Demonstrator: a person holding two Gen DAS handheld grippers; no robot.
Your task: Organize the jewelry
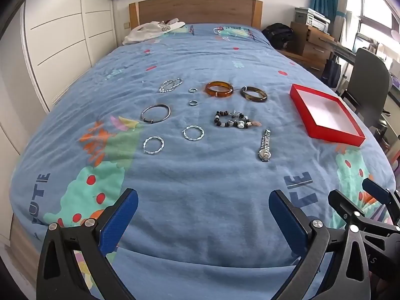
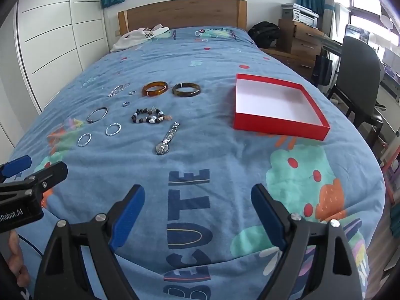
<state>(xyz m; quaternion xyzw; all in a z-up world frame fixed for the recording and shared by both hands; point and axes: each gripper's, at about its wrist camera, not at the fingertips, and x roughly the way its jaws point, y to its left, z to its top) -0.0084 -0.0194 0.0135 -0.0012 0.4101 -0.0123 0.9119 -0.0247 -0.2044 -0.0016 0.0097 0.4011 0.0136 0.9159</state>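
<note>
Jewelry lies spread on a blue bedspread: an amber bangle (image 1: 219,89) (image 2: 154,88), a dark bangle (image 1: 253,94) (image 2: 186,89), a beaded bracelet (image 1: 232,119) (image 2: 148,115), a silver watch (image 1: 265,145) (image 2: 167,139), a thin silver bangle (image 1: 155,113), two twisted silver hoops (image 1: 193,132) (image 1: 153,145), two small rings (image 1: 193,102) and a silver chain (image 1: 170,85). An empty red box (image 1: 325,113) (image 2: 277,105) sits to the right. My left gripper (image 1: 203,207) and right gripper (image 2: 197,203) are both open and empty, held above the bed's near end.
A white garment (image 1: 152,31) lies by the wooden headboard (image 1: 195,8). White wardrobe doors (image 1: 57,40) stand on the left. A grey chair (image 2: 360,75), a desk and wooden drawers (image 2: 300,40) stand to the right of the bed.
</note>
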